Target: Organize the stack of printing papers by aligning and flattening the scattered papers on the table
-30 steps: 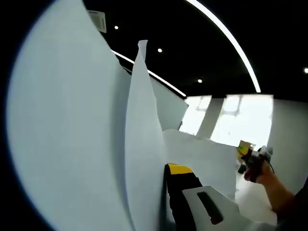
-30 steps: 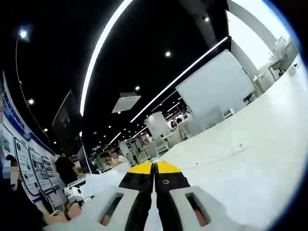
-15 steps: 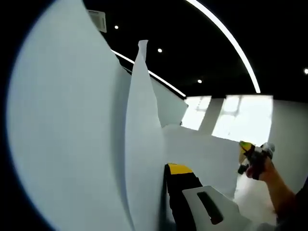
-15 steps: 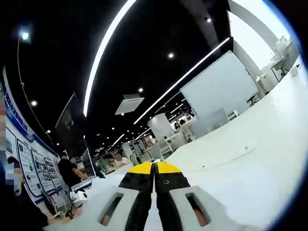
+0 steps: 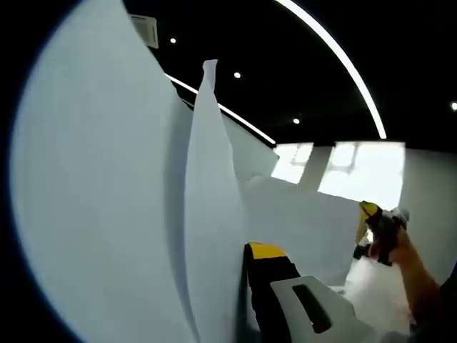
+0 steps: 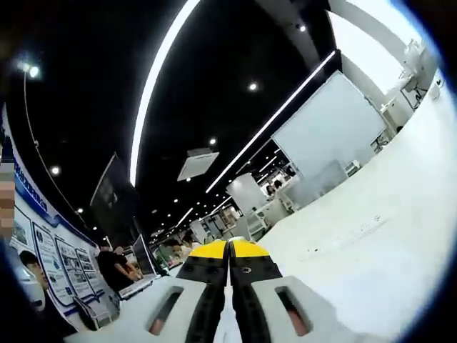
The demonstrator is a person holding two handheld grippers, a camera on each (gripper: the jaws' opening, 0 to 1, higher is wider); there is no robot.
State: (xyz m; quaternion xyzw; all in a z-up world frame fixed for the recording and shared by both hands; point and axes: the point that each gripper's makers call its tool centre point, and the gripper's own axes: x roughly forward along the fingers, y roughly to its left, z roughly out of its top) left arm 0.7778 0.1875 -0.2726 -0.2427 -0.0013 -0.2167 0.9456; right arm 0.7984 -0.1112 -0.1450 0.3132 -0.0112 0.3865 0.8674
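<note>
Left tongs (image 5: 246, 286) clamp upright papers (image 5: 207, 214) (sheets fanning to their left); right tongs (image 6: 230, 250), jaws pressed together on a thin sheet edge, point across a white table (image 6: 371, 236).

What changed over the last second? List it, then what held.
In the left gripper view, the right gripper rose and tilted more upright along the paper's far edge. The left gripper stayed against the standing sheets, and the right gripper's jaws stayed together.
</note>
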